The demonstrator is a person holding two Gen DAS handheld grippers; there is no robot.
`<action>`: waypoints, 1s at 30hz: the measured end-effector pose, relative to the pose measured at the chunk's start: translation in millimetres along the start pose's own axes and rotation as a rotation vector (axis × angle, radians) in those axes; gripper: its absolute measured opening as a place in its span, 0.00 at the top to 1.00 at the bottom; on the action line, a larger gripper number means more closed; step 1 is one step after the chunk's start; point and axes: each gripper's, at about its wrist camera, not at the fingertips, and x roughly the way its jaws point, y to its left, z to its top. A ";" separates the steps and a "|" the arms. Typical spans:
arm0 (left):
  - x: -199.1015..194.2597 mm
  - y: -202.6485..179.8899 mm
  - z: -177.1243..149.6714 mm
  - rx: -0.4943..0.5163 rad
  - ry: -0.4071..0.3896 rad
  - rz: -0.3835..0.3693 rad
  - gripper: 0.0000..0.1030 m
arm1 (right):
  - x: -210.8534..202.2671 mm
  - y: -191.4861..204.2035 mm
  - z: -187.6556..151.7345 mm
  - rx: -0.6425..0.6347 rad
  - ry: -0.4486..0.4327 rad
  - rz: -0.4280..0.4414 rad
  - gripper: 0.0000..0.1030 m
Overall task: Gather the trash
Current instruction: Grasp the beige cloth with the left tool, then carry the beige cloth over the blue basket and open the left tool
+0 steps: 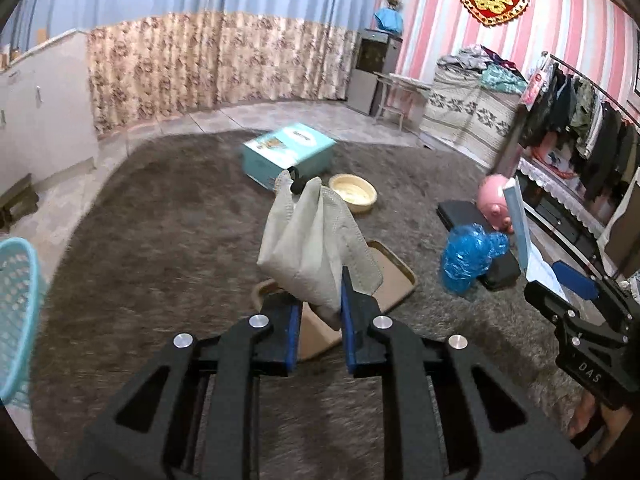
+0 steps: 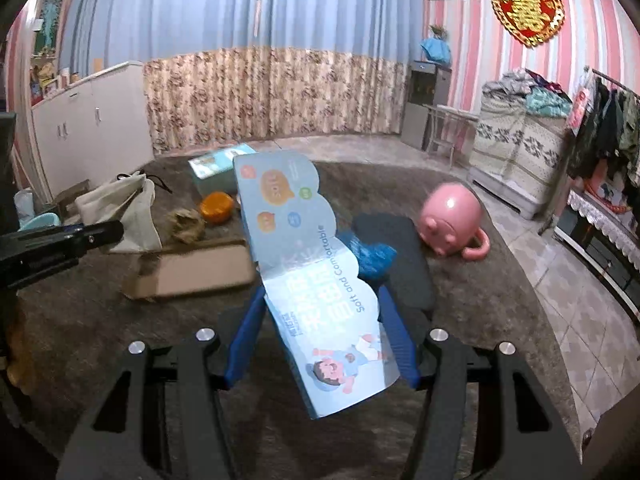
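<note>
My left gripper (image 1: 318,300) is shut on a beige cloth bag (image 1: 316,240) and holds it up above the brown carpet; the bag also shows at the left of the right wrist view (image 2: 124,208). My right gripper (image 2: 320,312) is shut on a light blue printed card package (image 2: 308,264), held above the carpet; its edge shows in the left wrist view (image 1: 520,224). A crumpled blue plastic wrapper (image 1: 468,256) lies on the carpet by a black flat pad (image 2: 400,256). A flat cardboard tray (image 2: 192,272) lies below the bag.
A teal box (image 1: 288,152), a cream bowl (image 1: 354,194), an orange object (image 2: 216,206) and a pink pig toy (image 2: 452,220) sit on the carpet. A turquoise basket (image 1: 16,304) is at far left. Clothes rack and low table line the right.
</note>
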 end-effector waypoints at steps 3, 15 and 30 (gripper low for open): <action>-19.4 17.8 -0.9 0.000 -0.024 0.040 0.85 | -1.7 16.6 7.2 -0.014 -0.012 0.016 0.44; -79.2 131.5 -17.7 -0.066 -0.068 0.203 0.85 | 10.5 115.0 29.3 -0.094 -0.031 0.132 0.44; -112.0 295.1 -39.3 -0.154 -0.047 0.436 0.85 | 39.0 225.9 52.9 -0.165 -0.025 0.256 0.44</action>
